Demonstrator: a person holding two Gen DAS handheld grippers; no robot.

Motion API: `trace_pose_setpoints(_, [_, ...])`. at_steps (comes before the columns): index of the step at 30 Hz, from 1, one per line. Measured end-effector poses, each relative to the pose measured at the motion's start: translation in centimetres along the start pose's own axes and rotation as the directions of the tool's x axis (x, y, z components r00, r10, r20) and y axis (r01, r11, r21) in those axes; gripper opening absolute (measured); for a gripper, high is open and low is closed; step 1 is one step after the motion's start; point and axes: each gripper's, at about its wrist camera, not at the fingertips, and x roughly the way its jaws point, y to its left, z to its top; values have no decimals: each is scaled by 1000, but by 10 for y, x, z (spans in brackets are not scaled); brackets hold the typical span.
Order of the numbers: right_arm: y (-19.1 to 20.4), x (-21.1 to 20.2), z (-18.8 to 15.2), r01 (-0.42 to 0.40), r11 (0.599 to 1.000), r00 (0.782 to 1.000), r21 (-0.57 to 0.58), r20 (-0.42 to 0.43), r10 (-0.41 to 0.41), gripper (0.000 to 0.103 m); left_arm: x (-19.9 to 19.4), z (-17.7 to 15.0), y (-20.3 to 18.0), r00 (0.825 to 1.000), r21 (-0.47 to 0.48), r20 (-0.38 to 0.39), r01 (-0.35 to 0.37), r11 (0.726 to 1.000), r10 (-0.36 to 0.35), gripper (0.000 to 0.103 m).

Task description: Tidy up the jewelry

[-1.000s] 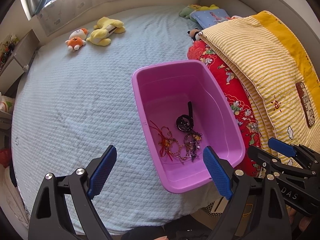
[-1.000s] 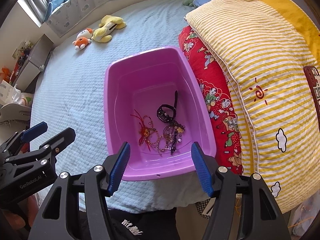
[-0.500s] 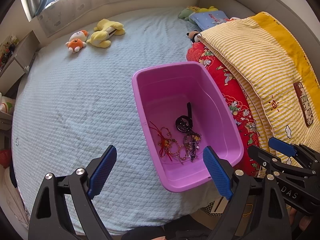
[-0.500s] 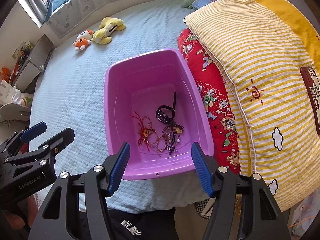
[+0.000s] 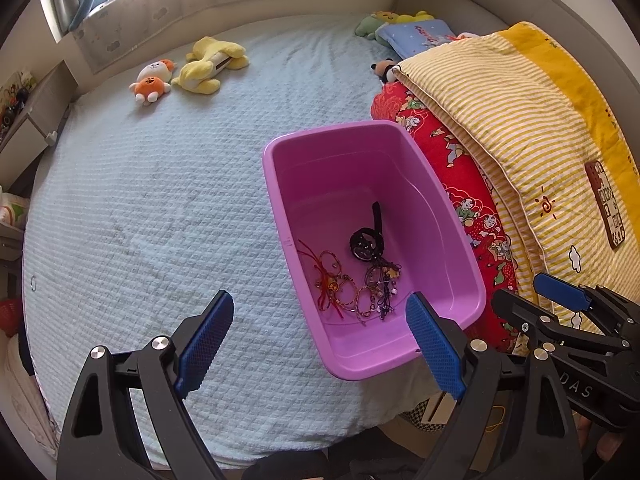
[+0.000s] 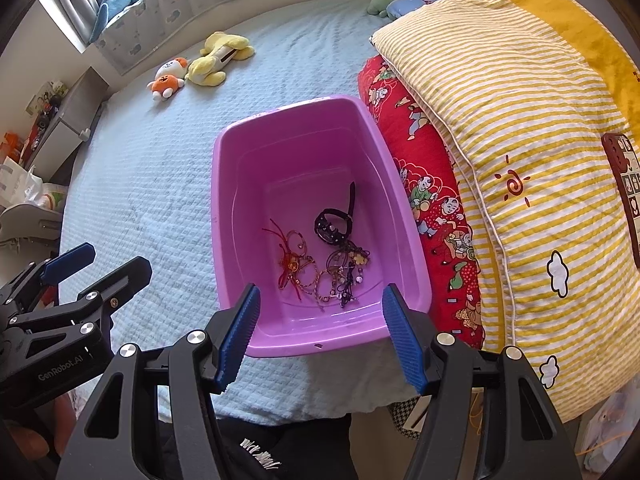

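Observation:
A purple plastic bin [image 5: 276, 184] [image 6: 218, 184] sits on the pale blue bedspread near the bed's front edge. On its floor lies a tangle of jewelry [image 5: 352, 280] [image 6: 320, 268]: red cord bracelets, beaded bracelets and a black watch [image 5: 366, 240] [image 6: 332, 224]. My left gripper [image 5: 320, 336] hovers high over the bin's near left corner, open, nothing between its blue pads. My right gripper [image 6: 320, 328] hangs above the bin's near wall, open and empty. Each gripper shows at the edge of the other's view.
A red printed quilt [image 6: 424, 184] and a yellow striped quilt [image 6: 520, 128] lie stacked right of the bin. Plush toys [image 5: 192, 74] rest at the far side of the bed [image 5: 140, 200]. A pillow and more toys [image 5: 404, 28] are by the headboard. A person's dark clothing [image 6: 280, 448] shows below.
Both views have crept slightly, the bin sitting a touch lower and more central. The jewelry has not moved and both grippers keep the same opening.

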Motion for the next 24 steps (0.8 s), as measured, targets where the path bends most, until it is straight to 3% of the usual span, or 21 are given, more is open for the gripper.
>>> trace_pose_setpoints(13, [2,1,0,-3,1000,1000,-7,0,3,61,0,0,1,1000,-1,5,12,1000,-12,86])
trace_pose_setpoints(24, [1,3,3,-7,1000,1000,-14,0,7,61,4,0,4,1000,-8,-14,-20,1000,20,86])
